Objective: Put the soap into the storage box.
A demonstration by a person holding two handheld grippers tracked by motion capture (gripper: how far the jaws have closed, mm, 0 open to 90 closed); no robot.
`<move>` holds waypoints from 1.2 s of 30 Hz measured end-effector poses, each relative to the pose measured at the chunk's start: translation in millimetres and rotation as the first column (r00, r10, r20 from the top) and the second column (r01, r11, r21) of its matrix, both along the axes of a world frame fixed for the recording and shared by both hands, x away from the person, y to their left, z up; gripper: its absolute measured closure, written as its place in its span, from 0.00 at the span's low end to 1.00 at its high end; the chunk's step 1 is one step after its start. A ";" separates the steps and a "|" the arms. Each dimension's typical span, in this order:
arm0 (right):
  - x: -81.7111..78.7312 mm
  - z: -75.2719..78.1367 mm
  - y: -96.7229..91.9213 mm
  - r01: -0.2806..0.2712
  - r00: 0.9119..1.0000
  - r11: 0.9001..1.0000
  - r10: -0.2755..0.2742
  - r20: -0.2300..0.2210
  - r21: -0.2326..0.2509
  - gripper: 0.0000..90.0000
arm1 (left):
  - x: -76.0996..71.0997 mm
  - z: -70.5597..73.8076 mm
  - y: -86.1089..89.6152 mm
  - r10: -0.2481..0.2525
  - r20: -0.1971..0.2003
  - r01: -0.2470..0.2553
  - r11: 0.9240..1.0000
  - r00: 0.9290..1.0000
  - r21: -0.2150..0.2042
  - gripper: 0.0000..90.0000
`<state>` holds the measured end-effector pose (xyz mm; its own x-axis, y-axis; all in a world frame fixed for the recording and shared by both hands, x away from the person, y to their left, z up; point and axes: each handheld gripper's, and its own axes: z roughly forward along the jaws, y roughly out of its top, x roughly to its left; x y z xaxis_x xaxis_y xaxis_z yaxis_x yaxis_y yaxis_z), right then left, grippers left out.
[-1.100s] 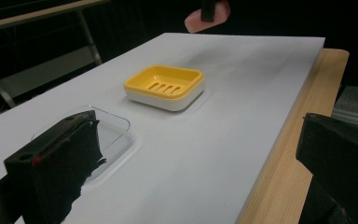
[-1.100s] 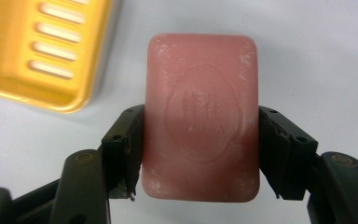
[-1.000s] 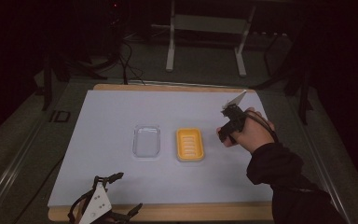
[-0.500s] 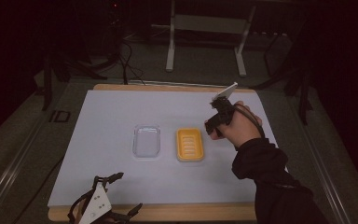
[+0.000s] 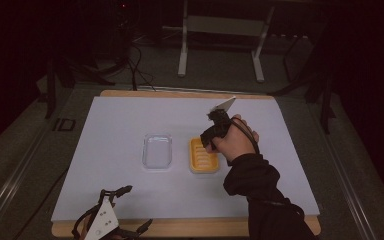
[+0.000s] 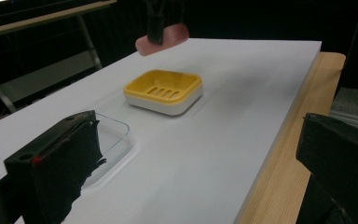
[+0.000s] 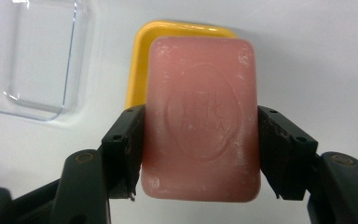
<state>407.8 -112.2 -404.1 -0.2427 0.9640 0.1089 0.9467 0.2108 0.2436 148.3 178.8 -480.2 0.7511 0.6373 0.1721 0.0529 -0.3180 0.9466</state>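
Observation:
A pink soap bar (image 7: pixel 200 93) with an embossed stamp is clamped between the jaws of my right gripper (image 7: pixel 199 140). A hand holds that gripper (image 5: pixel 209 139) in the air over the yellow soap dish (image 5: pixel 202 159), which lies partly under the bar (image 7: pixel 139 60). From the left gripper view the soap (image 6: pixel 164 38) hangs above and beyond the dish (image 6: pixel 163 91). My left gripper (image 5: pixel 137 206) lies on the table's near edge at the left, with its jaws spread wide and nothing between them (image 6: pixel 196 140).
A clear plastic tray (image 5: pixel 157 151) lies just left of the yellow dish on the white mat (image 5: pixel 120 120). The mat covers a wooden table whose edge (image 6: pixel 270 186) runs beside the left gripper. Metal stand legs (image 5: pixel 182 55) rise beyond the far edge.
The right gripper has carried the soap leftward, from the right of the yellow dish to above it. The left gripper has stayed where it lies.

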 end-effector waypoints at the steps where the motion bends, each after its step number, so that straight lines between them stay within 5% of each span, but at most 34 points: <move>1: 0.2 -1.9 1.2 0.011 1.000 1.000 -0.011 -0.003 0.010 0.42 | 0.0 0.0 0.1 0.000 0.000 0.000 1.000 1.000 0.000 0.01; 11: -1.9 -25.9 16.9 0.080 0.997 0.997 -0.080 0.004 0.018 0.42 | -0.5 0.4 -0.3 -0.001 0.001 0.001 1.000 1.000 0.003 0.01; 15: -0.2 -35.6 20.1 0.090 0.996 0.996 -0.090 0.004 -0.013 0.42 | -0.7 0.4 -0.2 -0.002 0.001 0.002 1.000 1.000 0.003 0.01; 20: 1.3 -46.2 24.6 0.098 0.995 0.995 -0.097 -0.034 0.022 0.42 | -0.1 0.2 -0.3 -0.006 -0.001 0.006 1.000 1.000 0.005 0.01; 36: 4.4 -65.9 30.1 0.101 0.995 0.994 -0.102 -0.023 -0.043 0.42 | -1.4 1.0 -0.1 -0.011 0.001 0.011 1.000 1.000 0.001 0.01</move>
<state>412.2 -82.1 -470.0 -0.1412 0.9873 0.0730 0.9694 0.1229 0.2123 146.9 178.7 -479.2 0.7580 0.6286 0.1740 0.0479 -0.3198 0.9463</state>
